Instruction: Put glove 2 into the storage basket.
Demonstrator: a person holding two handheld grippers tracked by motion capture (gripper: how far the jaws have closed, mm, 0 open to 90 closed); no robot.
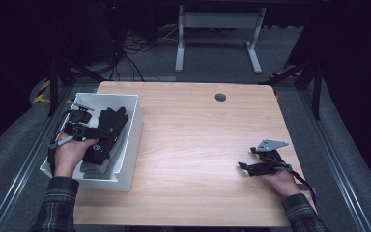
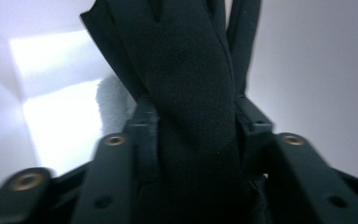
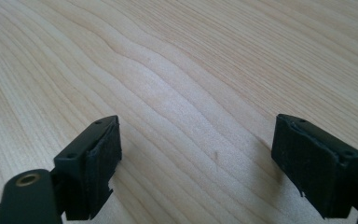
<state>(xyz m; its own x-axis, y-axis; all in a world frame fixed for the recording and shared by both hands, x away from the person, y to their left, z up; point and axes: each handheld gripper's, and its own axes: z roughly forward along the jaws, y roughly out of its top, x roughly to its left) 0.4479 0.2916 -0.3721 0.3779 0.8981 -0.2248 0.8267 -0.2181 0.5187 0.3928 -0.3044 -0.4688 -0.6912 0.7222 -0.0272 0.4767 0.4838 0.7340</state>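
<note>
A black glove point(image 1: 107, 130) lies in the white bin point(image 1: 131, 145) at the table's left, on top of grey fabric point(image 1: 96, 168). My left gripper point(image 1: 95, 132) is down in the bin with the glove between its jaws. In the left gripper view the glove's black fabric point(image 2: 186, 56) fills the whole gap of the left gripper point(image 2: 196, 126) and touches both pads, with a bit of grey fabric point(image 2: 113, 100) behind it. My right gripper point(image 1: 247, 158) rests low over the bare wood at the table's right. In its own view the right gripper point(image 3: 196, 158) stands wide open with nothing between its pads.
The wooden table point(image 1: 198, 130) has a small round grommet point(image 1: 220, 97) near its far edge. The bin's white walls point(image 2: 307, 70) close in around my left gripper. Beyond the table are a white desk frame point(image 1: 217, 29) and cables on the floor.
</note>
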